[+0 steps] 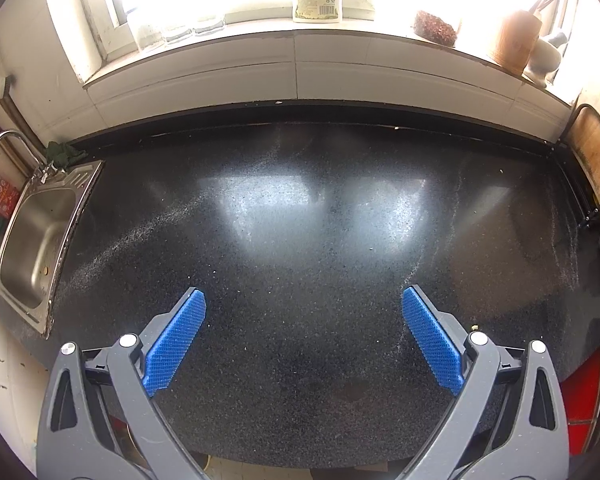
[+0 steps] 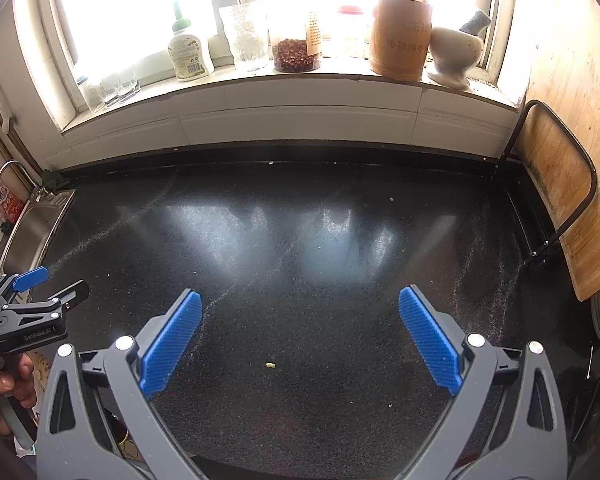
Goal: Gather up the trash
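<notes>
My left gripper stands open above the dark speckled countertop, nothing between its blue pads. My right gripper is open too, over the same countertop. A small yellow-green crumb lies on the counter between and just below the right gripper's fingers. Another pale crumb sits further back on the right. In the right wrist view the left gripper shows at the left edge, held by a hand.
A steel sink with a tap is at the left end. The windowsill holds a bottle, jars, a wooden utensil holder and a mortar. A wooden cutting board leans at right.
</notes>
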Available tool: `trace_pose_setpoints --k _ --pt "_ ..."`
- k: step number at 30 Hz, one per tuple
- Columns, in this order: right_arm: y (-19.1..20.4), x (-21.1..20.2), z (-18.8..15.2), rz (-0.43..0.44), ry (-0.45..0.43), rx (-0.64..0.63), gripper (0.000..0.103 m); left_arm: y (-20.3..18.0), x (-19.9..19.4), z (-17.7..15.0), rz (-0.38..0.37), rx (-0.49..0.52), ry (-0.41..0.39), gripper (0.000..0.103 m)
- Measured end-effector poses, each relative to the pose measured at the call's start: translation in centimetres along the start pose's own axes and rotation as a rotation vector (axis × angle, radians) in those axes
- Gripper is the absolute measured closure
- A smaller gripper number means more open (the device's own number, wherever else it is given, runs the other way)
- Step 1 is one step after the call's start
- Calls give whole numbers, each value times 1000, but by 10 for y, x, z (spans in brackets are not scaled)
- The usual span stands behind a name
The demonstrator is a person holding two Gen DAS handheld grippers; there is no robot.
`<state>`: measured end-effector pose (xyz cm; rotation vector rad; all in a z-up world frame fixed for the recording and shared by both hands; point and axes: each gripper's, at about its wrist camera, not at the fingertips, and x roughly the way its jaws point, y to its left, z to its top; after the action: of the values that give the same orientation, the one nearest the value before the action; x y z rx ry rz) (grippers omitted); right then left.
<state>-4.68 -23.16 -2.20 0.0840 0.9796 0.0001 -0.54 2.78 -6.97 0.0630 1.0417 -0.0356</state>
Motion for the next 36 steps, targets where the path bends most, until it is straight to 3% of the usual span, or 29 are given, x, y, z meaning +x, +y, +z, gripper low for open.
trace_pose_setpoints --k 36 --pt "1 0 -4 5 4 10 7 1 3 1 1 -1 9 7"
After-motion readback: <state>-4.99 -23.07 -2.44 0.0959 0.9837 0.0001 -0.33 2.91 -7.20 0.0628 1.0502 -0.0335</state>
